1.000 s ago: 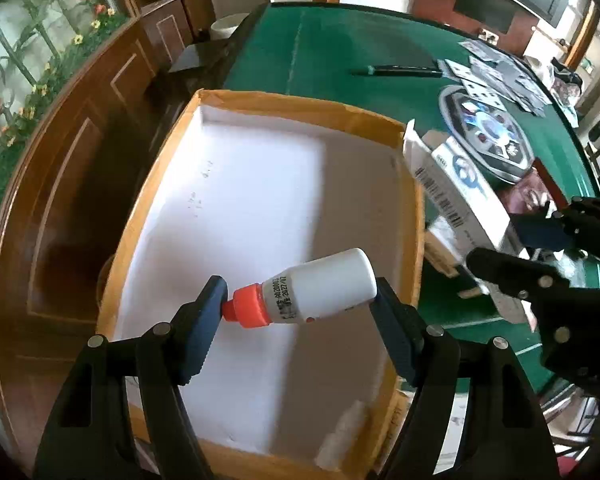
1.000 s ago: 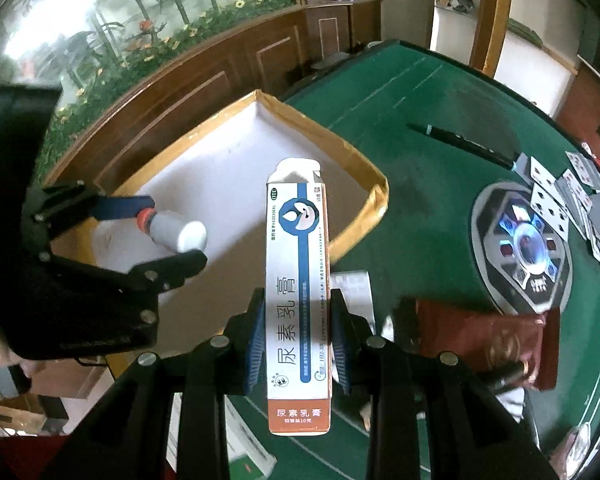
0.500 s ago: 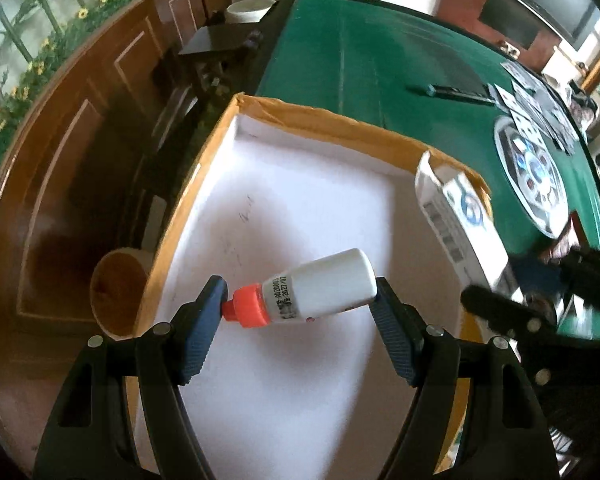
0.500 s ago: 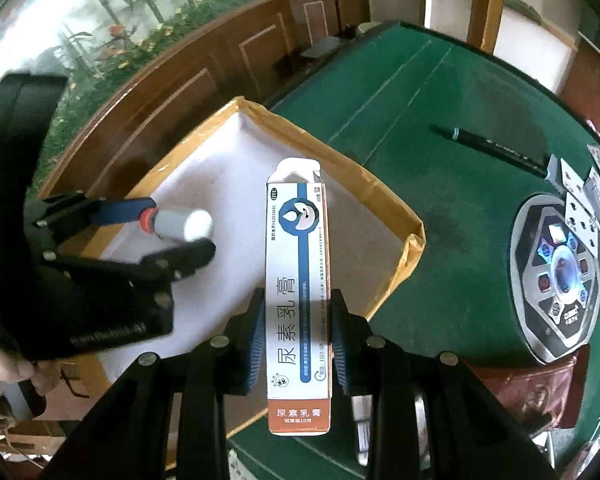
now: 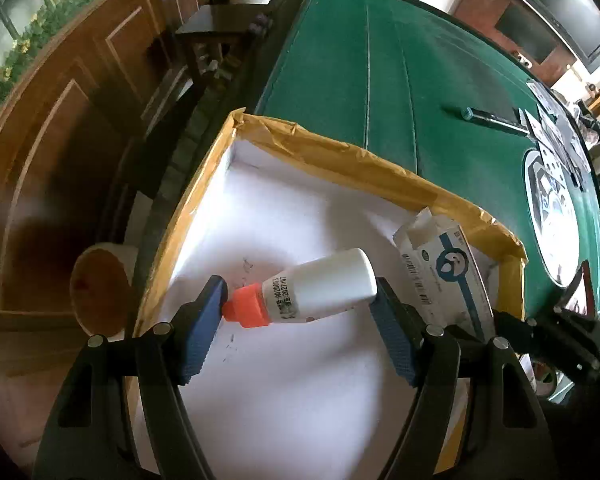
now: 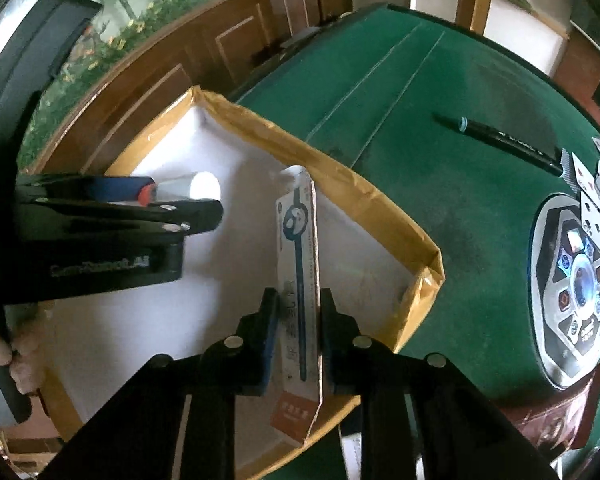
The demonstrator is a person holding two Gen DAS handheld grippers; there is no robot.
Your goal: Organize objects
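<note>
Now the left claw (image 5: 300, 312) grips a white bottle (image 5: 324, 286) lengthwise, one pad against its orange cap (image 5: 246, 312) and the other against its base, holding it above the white floor of a shallow tray (image 5: 340, 156) edged in yellow-brown tape. The right claw (image 6: 299, 332) is clamped on a tall, narrow white-and-blue carton (image 6: 298, 280); its jaws have just been closing, and the carton looks pinched thin between the pads. The carton stands over the tray's right part, near the taped right corner, its upper flap open. The tray sits at the near left end of a green felt table (image 6: 440, 160). Farther right on the felt lie a dark pen (image 6: 508, 142), a round grey disc (image 6: 572, 280) with playing cards (image 6: 596, 184) beside it, and a reddish-brown packet (image 6: 556, 412) at the near right. Part of a hand (image 6: 4, 356) shows at the left edge of the right wrist view.
</note>
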